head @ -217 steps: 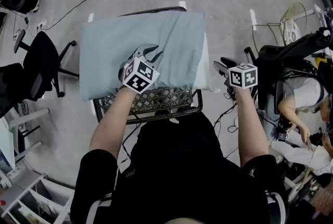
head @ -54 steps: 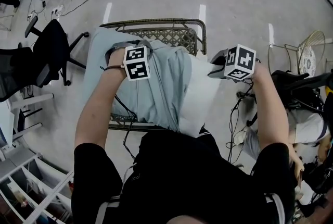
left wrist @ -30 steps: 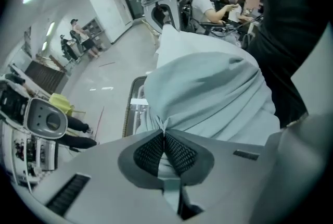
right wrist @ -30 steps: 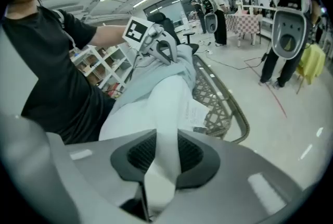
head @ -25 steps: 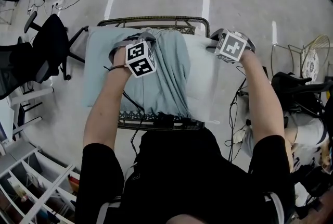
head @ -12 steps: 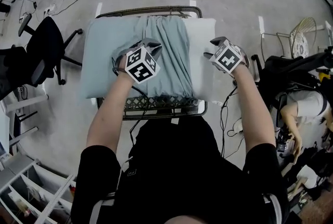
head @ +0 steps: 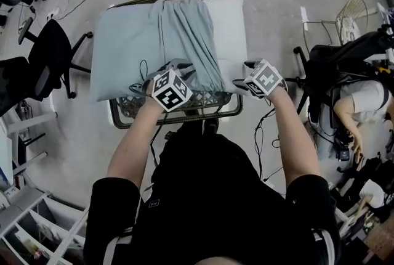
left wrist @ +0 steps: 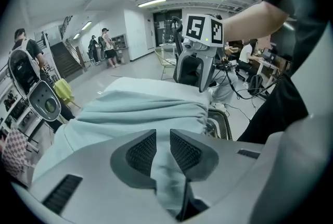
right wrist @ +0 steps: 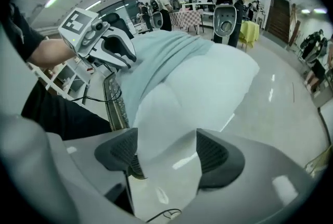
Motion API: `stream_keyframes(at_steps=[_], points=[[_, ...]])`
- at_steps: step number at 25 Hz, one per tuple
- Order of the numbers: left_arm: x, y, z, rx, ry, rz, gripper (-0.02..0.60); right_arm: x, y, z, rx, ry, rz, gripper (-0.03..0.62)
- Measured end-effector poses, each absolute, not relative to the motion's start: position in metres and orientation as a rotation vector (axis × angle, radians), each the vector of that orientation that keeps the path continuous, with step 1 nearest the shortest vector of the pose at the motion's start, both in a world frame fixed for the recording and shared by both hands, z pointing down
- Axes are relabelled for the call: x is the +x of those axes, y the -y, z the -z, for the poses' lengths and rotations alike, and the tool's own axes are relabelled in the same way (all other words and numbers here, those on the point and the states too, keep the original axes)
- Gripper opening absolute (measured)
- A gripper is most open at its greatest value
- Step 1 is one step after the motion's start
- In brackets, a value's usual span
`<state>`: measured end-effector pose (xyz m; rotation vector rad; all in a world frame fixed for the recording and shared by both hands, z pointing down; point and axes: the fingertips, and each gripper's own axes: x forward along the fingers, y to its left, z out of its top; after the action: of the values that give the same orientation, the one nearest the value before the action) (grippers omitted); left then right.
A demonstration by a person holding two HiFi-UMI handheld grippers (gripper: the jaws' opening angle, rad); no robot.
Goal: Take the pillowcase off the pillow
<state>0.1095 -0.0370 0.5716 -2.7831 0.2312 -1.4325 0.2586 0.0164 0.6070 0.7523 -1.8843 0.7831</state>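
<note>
Gripper views only: left gripper (left wrist: pixel 163 135) jaws just opening, pillowcase (left wrist: pixel 140 112) between; right gripper (right wrist: pixel 166 138) likewise, pillow (right wrist: pixel 208 82) between.

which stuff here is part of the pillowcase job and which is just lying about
Job: blue pillowcase; white pillow; mesh table under them; left tongs, just opening, pillowcase cloth between; right tongs, just opening round the pillow's corner.
Lying about: black office chair; white wire chair; white shelves.

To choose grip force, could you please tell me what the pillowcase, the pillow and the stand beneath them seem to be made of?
The pillowcase: soft matte cloth, pale blue, gathering into folds. The pillow: white fabric shell, puffy, likely fibre-filled. The stand: dark metal, probably, judging by its thin rim and open lattice.
</note>
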Motion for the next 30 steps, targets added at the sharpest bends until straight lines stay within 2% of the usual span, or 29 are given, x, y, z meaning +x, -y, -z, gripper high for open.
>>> stream_keyframes(at_steps=[7, 9, 10, 12, 15, 25, 30], points=[[0.105, -0.015, -0.625, -2.725, -0.267, 1.547, 0.143, 0.256, -0.052, -0.657, 0.972, 1.843, -0.942, 0.37], [0.106, -0.01, -0.635, -2.671, -0.324, 1.55, 0.144, 0.248, -0.048, -0.665, 1.003, 1.855, -0.906, 0.286], [0.106, -0.006, -0.637, -2.635, -0.342, 1.559, 0.137, 0.245, -0.046, -0.664, 1.008, 1.873, -0.879, 0.252], [0.104, -0.001, -0.634, -2.583, -0.358, 1.583, 0.077, 0.245, -0.043, -0.655, 1.015, 1.917, -0.839, 0.198], [0.094, -0.001, -0.623, -2.522, -0.339, 1.627, 0.022, 0.252, -0.042, -0.633, 0.995, 1.972, -0.802, 0.169], [-0.017, 0.03, -0.61, -2.421, -0.5, 1.768, 0.014, 0.285, -0.022, -0.606, 0.886, 1.99, -0.781, 0.15], [-0.015, 0.029, -0.604, -2.484, -0.571, 1.709, 0.018, 0.288, -0.019, -0.607, 0.896, 1.968, -0.795, 0.15]])
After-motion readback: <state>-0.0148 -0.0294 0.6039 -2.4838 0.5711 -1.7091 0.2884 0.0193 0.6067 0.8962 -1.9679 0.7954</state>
